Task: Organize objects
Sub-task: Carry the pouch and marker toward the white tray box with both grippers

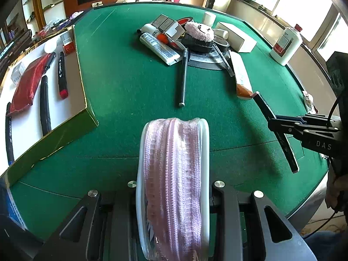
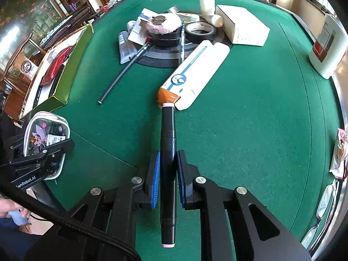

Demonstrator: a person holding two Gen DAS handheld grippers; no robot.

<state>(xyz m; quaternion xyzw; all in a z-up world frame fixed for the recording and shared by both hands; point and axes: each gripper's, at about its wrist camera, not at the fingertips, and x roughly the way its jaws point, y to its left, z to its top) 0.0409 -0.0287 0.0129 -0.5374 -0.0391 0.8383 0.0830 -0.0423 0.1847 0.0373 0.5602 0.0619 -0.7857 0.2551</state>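
A clear pouch with a pink zipper (image 1: pixel 174 174) stands on edge between the pads of my left gripper (image 1: pixel 174 188), which is shut on it above the green felt table (image 1: pixel 130 87). The right wrist view shows that pouch's cartoon side (image 2: pixel 43 134) at the left. My right gripper (image 2: pixel 168 169) is shut on a black marker with pink ends (image 2: pixel 168 134), its blue pads (image 2: pixel 155 174) pressing on the marker's middle. From the left wrist view the right gripper (image 1: pixel 276 126) carries the marker (image 1: pixel 264 106) at the right edge.
A green-walled box (image 1: pixel 84 117) at the left holds a red pouch (image 1: pixel 28 84) and pens. The table's middle bears a pile: white tube (image 1: pixel 158 47), pink fluffy item (image 1: pixel 199 31), tape roll (image 2: pixel 201 31), black pen (image 1: pixel 183 78), toothpaste box (image 2: pixel 195 71). White box (image 2: pixel 241 26) and bottle (image 1: pixel 287 43) stand behind.
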